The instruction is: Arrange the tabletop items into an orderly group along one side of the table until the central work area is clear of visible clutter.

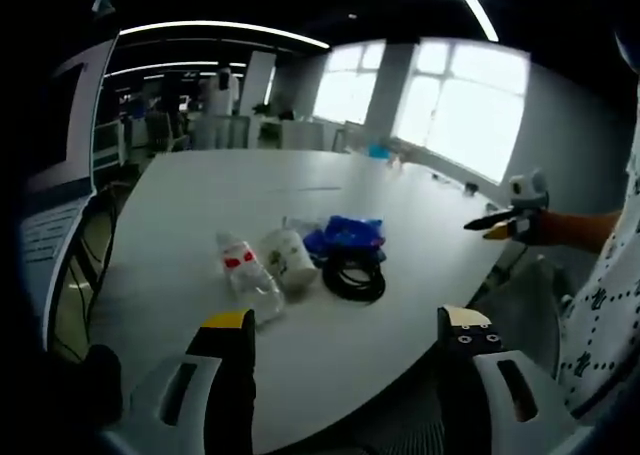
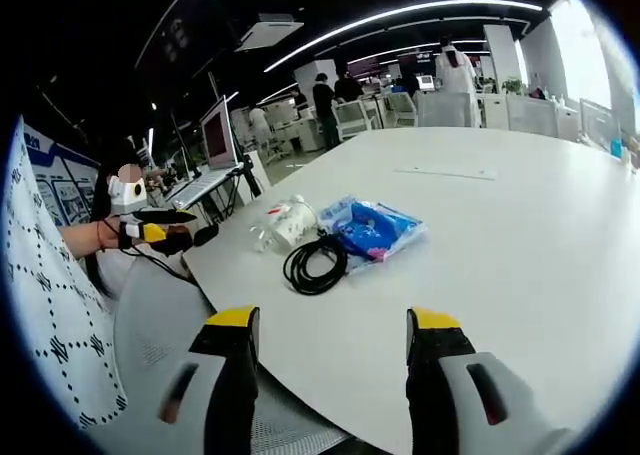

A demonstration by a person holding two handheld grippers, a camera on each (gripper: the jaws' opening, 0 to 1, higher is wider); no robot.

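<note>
White desk [image 1: 300, 190] carries one cluster near its edge: left of the black cable coil [image 1: 354, 275] lie a clear bottle [image 1: 248, 273] and a paper cup [image 1: 288, 258]; a blue bag [image 1: 350, 235] sits just behind the coil. Left gripper [image 1: 345, 337] and right gripper [image 2: 333, 327] hover off the edge, fingers spread, holding nothing.

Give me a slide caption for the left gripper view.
Open tongs face a clear bottle, paper cup, blue bag and coiled black cable on a white table.

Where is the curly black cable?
The coiled black cable lies on the white table near its front edge, touching the blue plastic bag, right of the white paper cup.
</note>
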